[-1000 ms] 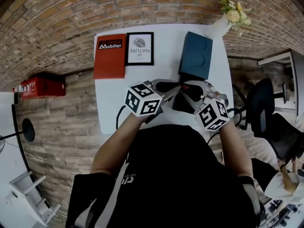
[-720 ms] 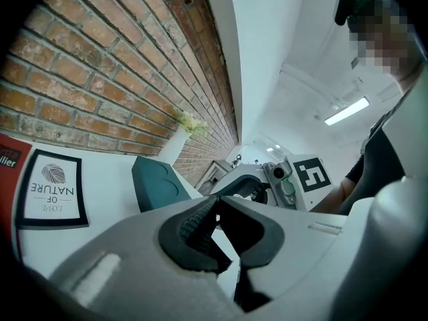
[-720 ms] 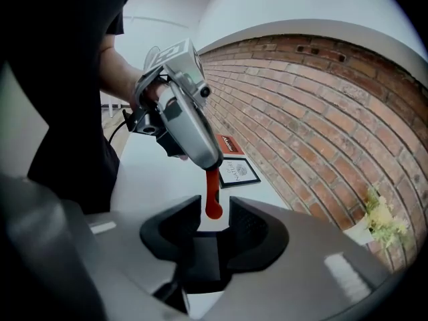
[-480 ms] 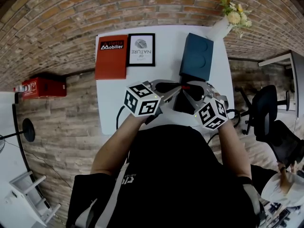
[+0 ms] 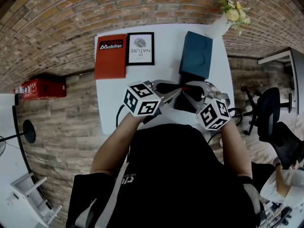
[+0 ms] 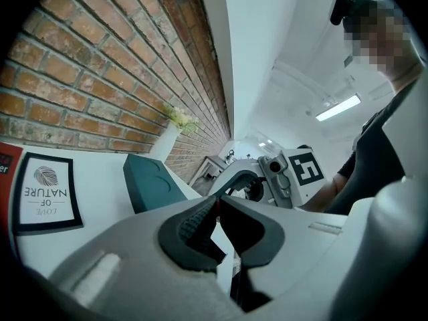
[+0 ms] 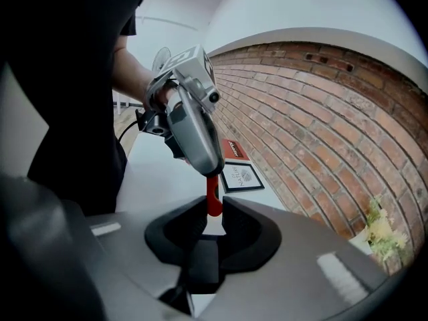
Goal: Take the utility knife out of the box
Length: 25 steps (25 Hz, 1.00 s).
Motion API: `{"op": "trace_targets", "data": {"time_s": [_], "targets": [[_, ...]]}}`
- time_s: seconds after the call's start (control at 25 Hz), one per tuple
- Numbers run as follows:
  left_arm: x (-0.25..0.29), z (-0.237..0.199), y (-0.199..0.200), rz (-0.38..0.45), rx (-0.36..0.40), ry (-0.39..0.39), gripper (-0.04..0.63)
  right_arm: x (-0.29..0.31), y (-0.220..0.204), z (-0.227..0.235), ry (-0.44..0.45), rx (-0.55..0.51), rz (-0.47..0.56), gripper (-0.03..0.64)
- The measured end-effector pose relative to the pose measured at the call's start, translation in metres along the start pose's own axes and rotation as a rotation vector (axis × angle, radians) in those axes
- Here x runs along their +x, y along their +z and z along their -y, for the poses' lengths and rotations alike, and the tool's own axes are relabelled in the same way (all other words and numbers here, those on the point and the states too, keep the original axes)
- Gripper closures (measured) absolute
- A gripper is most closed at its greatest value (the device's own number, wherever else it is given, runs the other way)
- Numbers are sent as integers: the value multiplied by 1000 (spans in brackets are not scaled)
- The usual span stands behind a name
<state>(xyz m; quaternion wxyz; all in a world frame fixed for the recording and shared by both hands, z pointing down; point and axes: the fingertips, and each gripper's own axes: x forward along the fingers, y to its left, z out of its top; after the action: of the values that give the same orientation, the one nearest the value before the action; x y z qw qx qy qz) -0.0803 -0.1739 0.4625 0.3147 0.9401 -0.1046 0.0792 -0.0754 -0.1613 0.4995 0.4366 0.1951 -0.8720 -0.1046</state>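
the utility knife (image 7: 213, 192) is not in the teal box (image 5: 195, 55), which i take to be the one the task means. it hangs in the air between the two claws, over the near half of the white counter (image 5: 110, 91), with the box lying beyond it on the far side. the left claw (image 6: 217, 211) pinches it in a narrow grip, and only a thin red sliver shows between its pads. the relation that matters is that the knife's long axis runs straight out of the left claw's tip and into the gap of the right claw (image 7: 215, 214). seen from the right claw, the red tail end stands upright between its pads, which look to be touching it on both sides. so both hands are at the knife, the left carrying it and the right meeting it tip to tip from the opposite side. the next move is probably a handover or a pull along that axis, and it needs the right pads firm before the left ones ease off. against the earlier head view, both claws sit in much the same spot. the change is that the right claw's jaws have just been closing in on the red end.
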Motion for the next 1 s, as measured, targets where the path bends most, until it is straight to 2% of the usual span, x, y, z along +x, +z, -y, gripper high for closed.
{"op": "trace_targets", "data": {"time_s": [0.32, 0.48, 0.68, 0.84, 1.0], "targets": [[-5, 5, -4, -16, 41, 11, 571, 1, 13, -7, -5, -13, 33, 549], [-18, 4, -3, 3, 55, 38, 577, 5, 27, -8, -43, 10, 51, 548], [-45, 2, -2, 34, 58, 71, 577, 9, 40, -14, -73, 83, 58, 514], [-62, -5, -8, 3, 150, 130, 577, 7, 40, -18, -119, 145, 44, 503], [-63, 0, -4, 18, 181, 116, 577, -7, 40, -26, -133, 227, 61, 528]]}}
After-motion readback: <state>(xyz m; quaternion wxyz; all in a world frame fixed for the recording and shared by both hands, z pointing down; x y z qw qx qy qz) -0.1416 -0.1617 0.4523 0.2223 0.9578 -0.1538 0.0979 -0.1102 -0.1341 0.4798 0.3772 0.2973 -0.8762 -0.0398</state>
